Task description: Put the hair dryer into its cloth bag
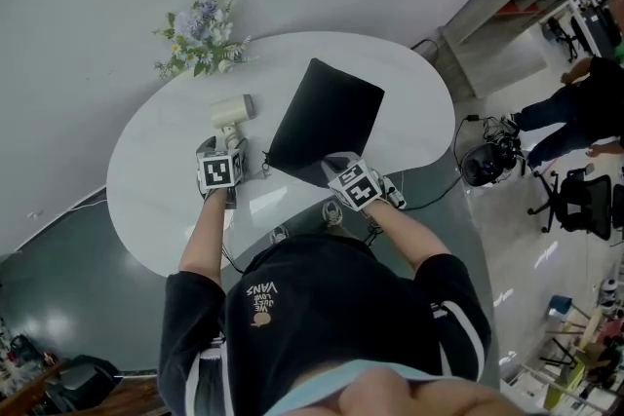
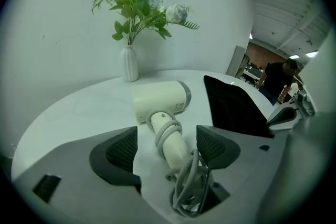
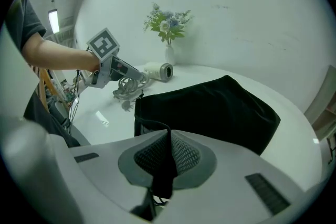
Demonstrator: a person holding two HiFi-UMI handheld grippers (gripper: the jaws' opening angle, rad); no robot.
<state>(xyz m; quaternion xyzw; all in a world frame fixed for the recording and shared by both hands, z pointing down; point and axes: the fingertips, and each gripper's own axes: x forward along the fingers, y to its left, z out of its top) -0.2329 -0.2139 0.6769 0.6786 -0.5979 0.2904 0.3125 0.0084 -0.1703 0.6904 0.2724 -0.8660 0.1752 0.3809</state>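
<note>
A rounded, glossy white table stood against a plain pale wall and carried everything. The largest thing on it was a flat black cloth bag, lying at an angle on the table's right half with its near edge lifted off the surface. To the left of the bag, apart from it and wholly outside it, lay a cream-white hair dryer on its side, its grey-ringed end turned toward the bag and its handle pointing back at the person. Behind it, at the table's far edge near the wall, a small ribbed white vase held green sprigs with pale blue and white flowers. The left gripper stood with its jaws spread wide to either side of the dryer's handle, the dark pads clear of it on both sides. The right gripper had its jaws pinched together on a fold of black fabric at the bag's near edge. The dryer's grey cord was looped round the handle and bunched in a loose coil at the handle's foot.
</note>
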